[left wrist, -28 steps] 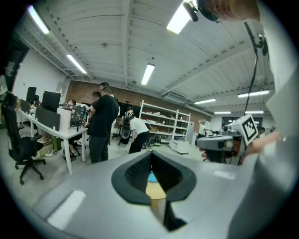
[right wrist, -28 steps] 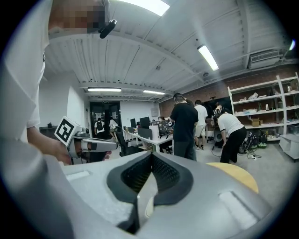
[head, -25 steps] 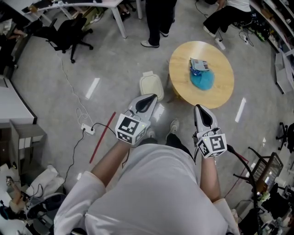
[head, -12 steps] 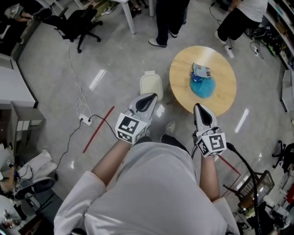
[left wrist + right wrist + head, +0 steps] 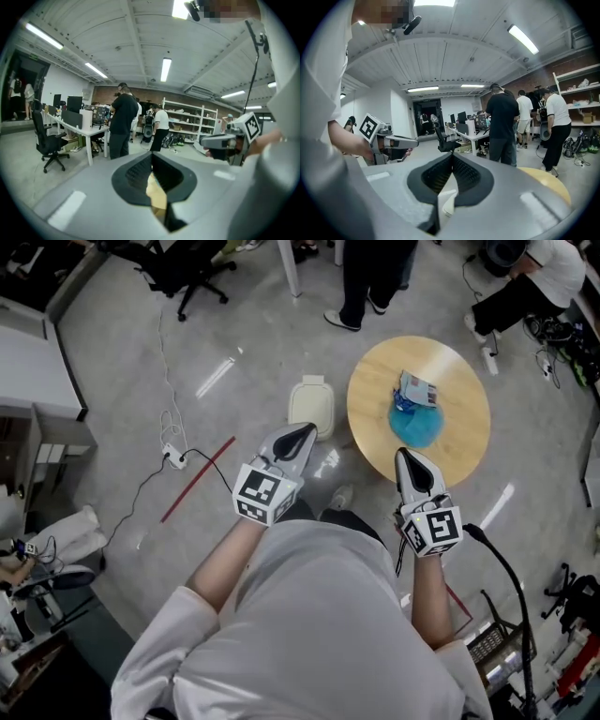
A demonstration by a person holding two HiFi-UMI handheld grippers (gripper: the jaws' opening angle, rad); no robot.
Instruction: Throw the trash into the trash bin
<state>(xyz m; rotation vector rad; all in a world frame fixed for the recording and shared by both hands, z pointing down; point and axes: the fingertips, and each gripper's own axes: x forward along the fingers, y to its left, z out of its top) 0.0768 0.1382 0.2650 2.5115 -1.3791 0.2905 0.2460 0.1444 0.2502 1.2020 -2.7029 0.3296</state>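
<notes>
On the round wooden table (image 5: 459, 442) lie a crumpled blue piece of trash (image 5: 415, 425) and a flat printed packet (image 5: 418, 388). A cream trash bin (image 5: 310, 407) with its lid down stands on the floor left of the table. My left gripper (image 5: 306, 431) hovers just short of the bin, shut and empty. My right gripper (image 5: 406, 457) hangs over the table's near edge, short of the trash, also shut and empty. In the left gripper view the left gripper (image 5: 151, 154) points level into the room. The right gripper (image 5: 452, 155) shows the table (image 5: 551, 183) low at the right.
A red strip (image 5: 197, 479) and a white power strip with cables (image 5: 173, 458) lie on the floor at the left. People stand beyond the table (image 5: 370, 277). White desks (image 5: 79, 131) and office chairs (image 5: 47, 140) fill the far side. A black cable (image 5: 502, 568) trails at my right.
The person carrying both grippers has stepped and turned toward the table; table and bin sit a little closer to the gripper tips. Both grippers stayed shut.
</notes>
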